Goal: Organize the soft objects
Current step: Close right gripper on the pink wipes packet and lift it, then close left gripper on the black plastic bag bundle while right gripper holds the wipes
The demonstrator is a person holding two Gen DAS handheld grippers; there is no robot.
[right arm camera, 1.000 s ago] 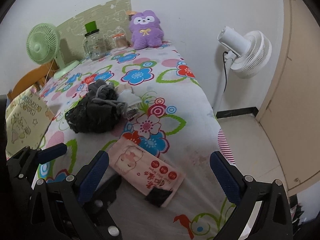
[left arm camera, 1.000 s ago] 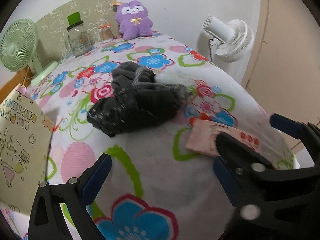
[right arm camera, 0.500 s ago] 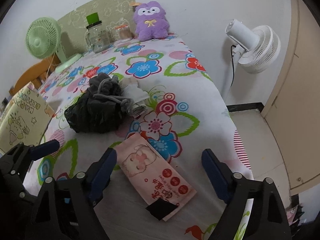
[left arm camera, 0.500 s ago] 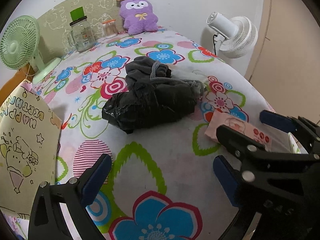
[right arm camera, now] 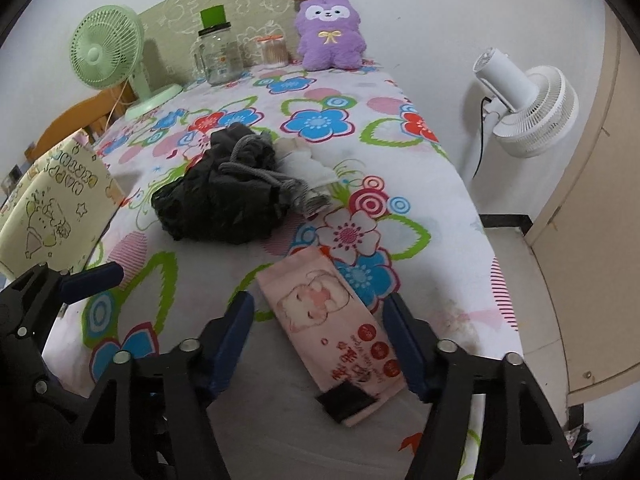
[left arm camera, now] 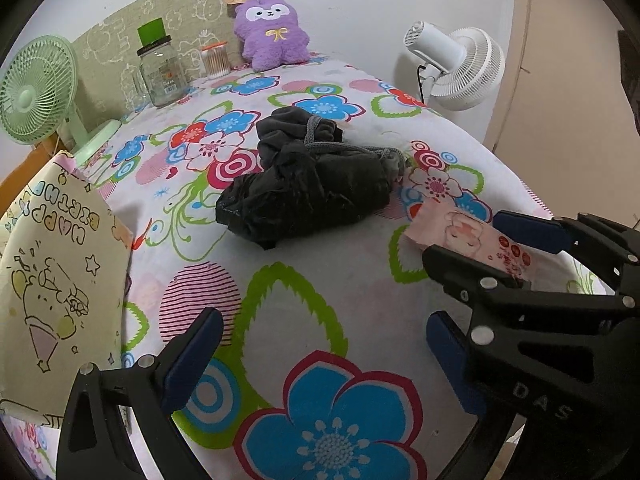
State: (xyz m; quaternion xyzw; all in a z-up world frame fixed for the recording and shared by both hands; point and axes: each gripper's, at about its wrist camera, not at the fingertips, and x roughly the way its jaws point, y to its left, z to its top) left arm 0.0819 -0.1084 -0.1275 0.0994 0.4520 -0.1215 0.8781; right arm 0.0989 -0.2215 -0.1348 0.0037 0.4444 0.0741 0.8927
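**Right gripper closing around the pink pack; left gripper spread over bare cloth**

Your right gripper [right arm camera: 320,344] points down at the flowered cloth [right arm camera: 280,432], and its jaws are closing. The pink pack [right arm camera: 332,328] lies flat between the blue pads. The right pad is at the pack's edge, and you cannot tell whether it touches; the left pad [right arm camera: 234,338] stands clear of it. A black tab [right arm camera: 346,400] sits at the pack's near end, between your fingers.

Your left gripper [left arm camera: 320,356] is spread wide with nothing between its pads, only cloth below it. It stands just left of your right gripper.

Beyond both grippers, near the middle of the cloth, lies the dark bundle [right arm camera: 224,204], crumpled, with a grey cord [right arm camera: 256,168] across its top. A white piece [right arm camera: 308,164] touches its right side.

To the far left of your grippers a printed bag [right arm camera: 48,208] stands upright.

At the far end, against the wall, you have a green fan [right arm camera: 106,52], a glass jar [right arm camera: 218,56] with a green cap, a small container [right arm camera: 274,50] and a purple plush [right arm camera: 330,32]. A white fan [right arm camera: 528,108] stands off the cloth to the far right.
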